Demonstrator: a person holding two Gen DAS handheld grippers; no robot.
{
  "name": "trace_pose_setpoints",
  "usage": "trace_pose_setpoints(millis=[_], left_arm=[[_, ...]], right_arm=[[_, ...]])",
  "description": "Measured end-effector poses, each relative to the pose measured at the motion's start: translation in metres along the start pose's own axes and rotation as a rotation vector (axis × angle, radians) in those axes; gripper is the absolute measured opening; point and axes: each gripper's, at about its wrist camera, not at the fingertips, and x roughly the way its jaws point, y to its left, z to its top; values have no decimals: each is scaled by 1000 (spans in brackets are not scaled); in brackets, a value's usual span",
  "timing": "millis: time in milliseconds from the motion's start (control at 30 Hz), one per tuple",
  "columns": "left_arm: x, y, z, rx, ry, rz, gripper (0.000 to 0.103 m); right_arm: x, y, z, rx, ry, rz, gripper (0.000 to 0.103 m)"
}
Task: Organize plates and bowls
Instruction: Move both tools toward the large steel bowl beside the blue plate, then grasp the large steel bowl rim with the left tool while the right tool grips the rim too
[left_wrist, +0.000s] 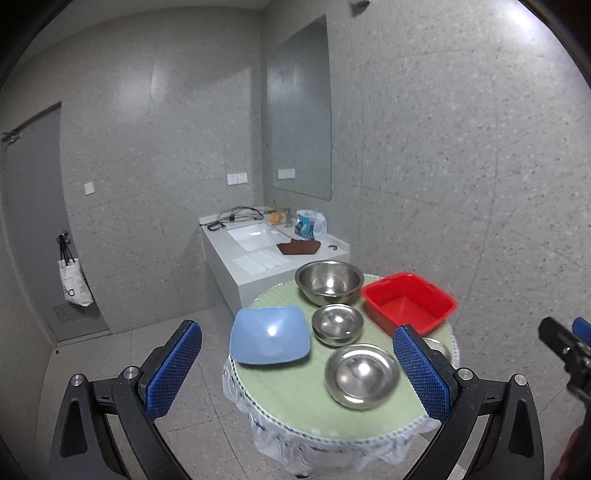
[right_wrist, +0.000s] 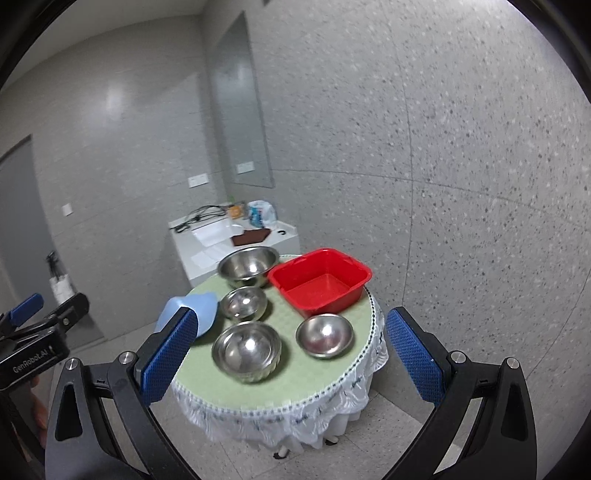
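both the left gripper (left_wrist: 297, 363) and right gripper (right_wrist: 291, 347) hang wide apart, empty, short of the round table (right_wrist: 295, 391); sorting looks unstarted; steel bowls (right_wrist: 246, 350) beside the far-right red basin (right_wrist: 320, 282) likely need nesting next

Black hand-held gripper (left_wrist: 297, 363), blue textured pads (left_wrist: 173, 369).

A white sink unit (left_wrist: 258, 254) carries a brown cloth (left_wrist: 298, 246), cables (left_wrist: 236, 213), perhaps a plastic bag (left_wrist: 310, 223); tote bag (left_wrist: 74, 282) hangs left.

Four upright steel bowls (right_wrist: 246, 351), blue bowl (left_wrist: 269, 335), red basin (right_wrist: 320, 281), on round table (right_wrist: 295, 384)
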Motion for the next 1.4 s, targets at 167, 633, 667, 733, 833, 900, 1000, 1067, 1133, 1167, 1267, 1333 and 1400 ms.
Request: trace_pose_setpoints(millis=[167, 633, 667, 733, 833, 900, 1000, 1067, 1133, 1167, 1267, 1333, 1400], left_arm=[[88, 26, 15, 15, 94, -39, 102], [305, 58, 74, 11, 255, 23, 102], [316, 59, 78, 6, 255, 27, 102], [346, 63, 89, 6, 264, 33, 102], [393, 62, 106, 17, 294, 5, 102], [427, 60, 120, 35, 312, -13, 102], [496, 56, 142, 71, 329, -63, 102], [537, 59, 149, 80, 349, -111, 102], [592, 61, 158, 83, 391, -166, 102], [614, 59, 160, 88, 406, -183, 102], [685, 52, 162, 115, 460, -202, 95], [729, 47, 155, 114, 514, -223, 88], [764, 42, 148, 103, 566, -253, 75]], right_arm=[[60, 10, -1, 1, 84, -45, 103], [236, 30, 9, -29, 244, 16, 103], [247, 34, 12, -32, 251, 32, 103], [271, 43, 17, -54, 265, 42, 103], [310, 55, 31, -43, 316, 75, 103], [330, 61, 41, -21, 333, 91, 103], [364, 66, 62, 10, 348, 115, 103], [394, 69, 74, 9, 357, 77, 103], [423, 72, 83, 4, 365, 44, 103], [438, 72, 86, 5, 377, 31, 103], [490, 71, 92, 3, 439, 6, 97], [524, 70, 91, -11, 490, -24, 94], [553, 67, 86, -20, 538, -42, 90]])
